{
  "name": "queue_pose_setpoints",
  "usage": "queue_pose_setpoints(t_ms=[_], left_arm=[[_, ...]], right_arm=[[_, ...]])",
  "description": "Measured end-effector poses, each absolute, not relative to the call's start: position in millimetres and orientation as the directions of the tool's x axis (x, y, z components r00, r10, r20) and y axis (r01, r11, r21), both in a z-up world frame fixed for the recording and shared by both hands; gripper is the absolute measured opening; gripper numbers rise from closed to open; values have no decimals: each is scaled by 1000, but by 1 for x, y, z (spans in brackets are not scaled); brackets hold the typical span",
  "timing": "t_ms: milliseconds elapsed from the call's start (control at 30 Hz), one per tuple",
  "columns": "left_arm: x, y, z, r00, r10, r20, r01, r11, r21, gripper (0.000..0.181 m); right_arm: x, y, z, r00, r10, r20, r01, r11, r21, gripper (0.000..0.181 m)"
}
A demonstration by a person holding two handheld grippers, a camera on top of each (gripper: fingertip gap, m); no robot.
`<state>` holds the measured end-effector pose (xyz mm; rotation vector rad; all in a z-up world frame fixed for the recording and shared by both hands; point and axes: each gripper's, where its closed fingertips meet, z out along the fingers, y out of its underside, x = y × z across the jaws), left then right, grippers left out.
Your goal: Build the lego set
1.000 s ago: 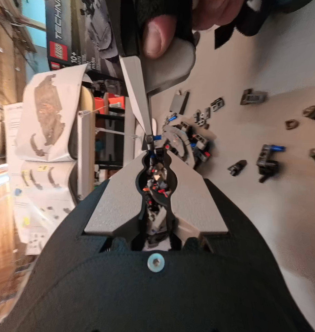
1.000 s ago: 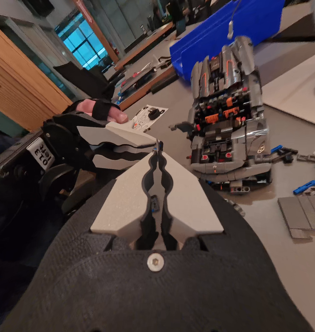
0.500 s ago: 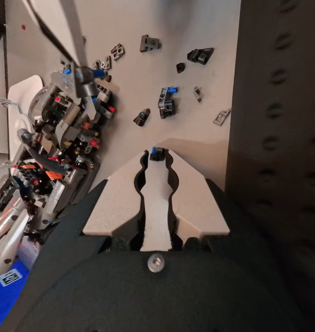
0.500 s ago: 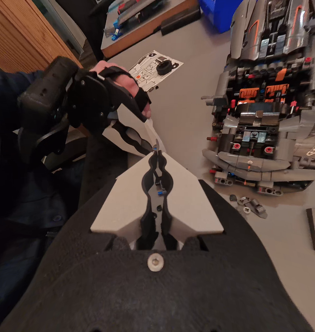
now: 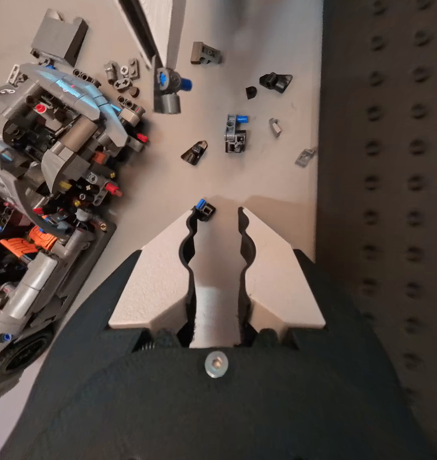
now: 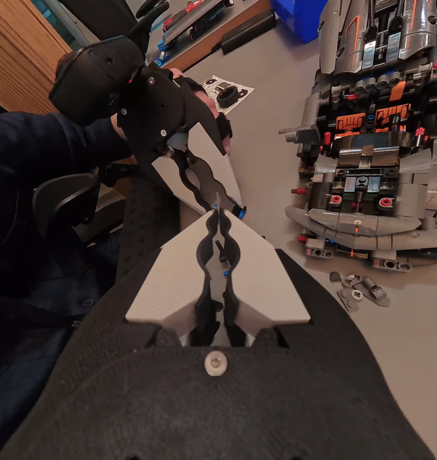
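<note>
Left gripper (image 5: 216, 210) spread: clear gap between the grey wavy-edged fingers, tips down at the pale grey tabletop (image 5: 262, 174). A small black connector piece with a blue pin (image 5: 204, 208) sits at the tip of one finger, touching it; the other finger is well apart from it, so nothing is pinched. Cannot tell if the piece rests fully on the table. Right gripper (image 6: 217, 211) pressed together at the tips on a small grey connector piece with a blue pin (image 5: 169, 84), held above the table just beside the left gripper's tips. In the right wrist view only a thin grey sliver with a bit of blue shows at the tips. The half-built grey and black lego car with orange panels (image 6: 376, 159) stands on the table, away from the near edge; in the left wrist view it fills the left side. Loose parts lie between the car and the dark perforated chair surface (image 5: 386, 174) at the table's near edge: a grey-and-black bracket with a blue pin (image 5: 234, 134), a black wedge piece (image 5: 195, 152), a black angled piece (image 5: 276, 81), a dark grey bracket (image 5: 205, 53), small grey liftarms (image 5: 123, 74) by the car's front. A printed sheet with a black tyre on it (image 6: 226, 94) lies farther back on the table. A gloved hand (image 6: 207, 109) holds the left gripper.
</note>
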<state>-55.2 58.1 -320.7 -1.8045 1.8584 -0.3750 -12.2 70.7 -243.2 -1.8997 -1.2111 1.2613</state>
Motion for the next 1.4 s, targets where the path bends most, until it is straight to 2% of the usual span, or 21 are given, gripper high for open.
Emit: queue_pose_setpoints(t_ms=[100, 267, 400, 567, 833, 1100, 1167, 1400], left_arm=[[-53, 61, -313, -35, -985, -170, -822, 125, -555, 28], [-58, 67, -318, -138, -978, -157, -851, 198, -486, 29], [-57, 68, -324, -230, -960, -159, -857, 277, -434, 19], [-58, 64, -326, -271, -958, -97, -851, 285, -440, 6], [-49, 55, -321, -71, -997, 31, -849, 44, -526, 27], [-45, 58, -323, 111, -988, 105, -830, -151, -537, 19], [-45, 60, -324, 133, -988, 83, -828, -157, -538, 14], [-45, 64, -324, 152, -988, -9, -830, -123, -545, 13]], right_arm=[[-11, 71, -243, 147, 898, -415, 375, -439, -816, 0], [-10, 71, -241, 136, 898, -418, 367, -438, -820, 0], [-11, 69, -242, 126, 898, -421, 372, -436, -820, 0], [-9, 70, -242, 125, 897, -425, 368, -439, -820, 0], [-9, 69, -241, 118, 898, -425, 362, -437, -823, 0], [-9, 68, -240, 116, 900, -421, 361, -433, -826, 0], [-8, 67, -240, 115, 900, -420, 360, -432, -827, 0], [-8, 67, -239, 115, 900, -420, 352, -432, -830, 0]])
